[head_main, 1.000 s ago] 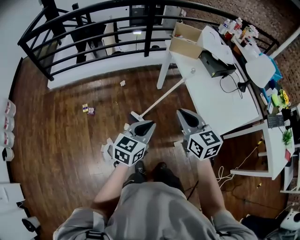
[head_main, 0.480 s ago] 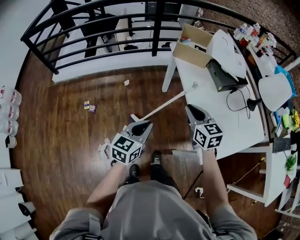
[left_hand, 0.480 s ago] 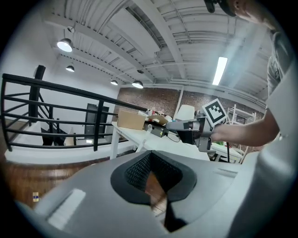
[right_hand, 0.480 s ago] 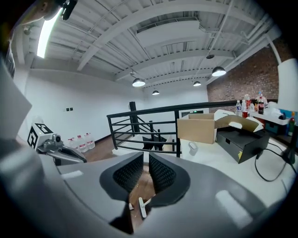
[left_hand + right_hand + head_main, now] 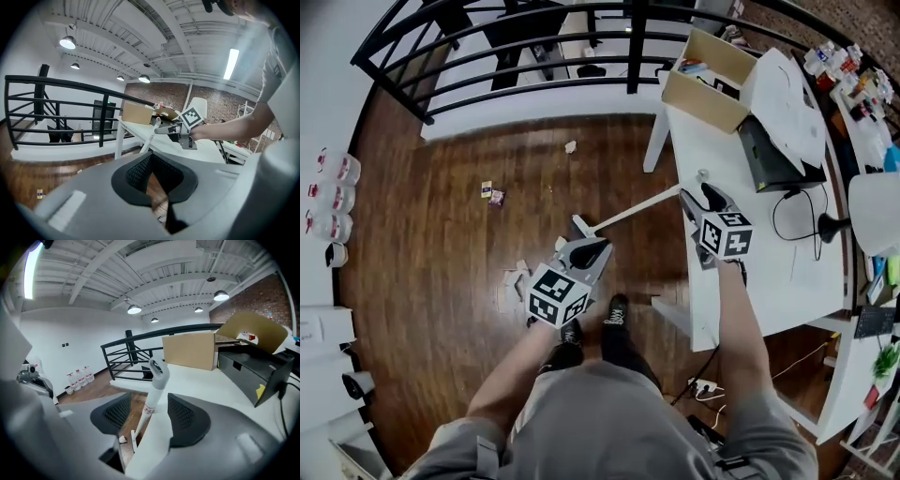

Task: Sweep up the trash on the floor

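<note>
Within the last second the right gripper (image 5: 694,199) has travelled away from the body to the table edge, and its jaws have just been opening. The top of the broom handle (image 5: 150,401) now stands between them, but the pads do not press on it yet. So the sweeping has not begun; I judge this to be the reach for the tool.

The left gripper (image 5: 598,247) is closed on nothing and hangs low, just short of the broom head (image 5: 579,226). The trash lies on the floor to its left: paper scraps (image 5: 517,277) near, two small wrappers (image 5: 490,193) farther ahead, one scrap (image 5: 570,146) by the railing (image 5: 635,47).

Right of the right gripper the white table (image 5: 769,253) blocks the way — open floor is to the left and ahead, up to the railing.
</note>
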Demonstrator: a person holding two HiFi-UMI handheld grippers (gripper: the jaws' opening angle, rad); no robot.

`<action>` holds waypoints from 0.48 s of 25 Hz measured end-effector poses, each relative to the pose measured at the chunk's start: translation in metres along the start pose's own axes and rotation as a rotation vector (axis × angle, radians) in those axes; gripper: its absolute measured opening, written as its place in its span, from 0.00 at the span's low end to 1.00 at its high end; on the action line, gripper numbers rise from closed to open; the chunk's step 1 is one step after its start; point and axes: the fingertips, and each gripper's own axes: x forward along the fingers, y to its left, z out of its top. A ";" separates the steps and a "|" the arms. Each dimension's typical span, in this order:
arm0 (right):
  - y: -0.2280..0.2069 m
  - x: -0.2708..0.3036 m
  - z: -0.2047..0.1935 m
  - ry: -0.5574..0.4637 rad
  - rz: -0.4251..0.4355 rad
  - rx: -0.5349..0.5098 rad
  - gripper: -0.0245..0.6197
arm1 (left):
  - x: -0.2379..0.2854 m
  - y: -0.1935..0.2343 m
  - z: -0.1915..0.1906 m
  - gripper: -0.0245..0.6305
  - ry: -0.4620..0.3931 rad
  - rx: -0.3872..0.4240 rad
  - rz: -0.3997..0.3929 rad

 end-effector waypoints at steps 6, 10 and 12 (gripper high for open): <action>0.002 0.036 0.006 0.025 0.125 -0.046 0.38 | 0.011 0.010 -0.010 0.04 0.043 -0.019 0.039; 0.027 0.048 0.012 0.039 0.203 -0.100 0.36 | 0.004 0.017 -0.024 0.05 0.060 -0.057 0.069; 0.046 0.053 0.013 0.063 0.253 -0.147 0.34 | 0.001 0.019 -0.029 0.04 0.063 -0.069 0.079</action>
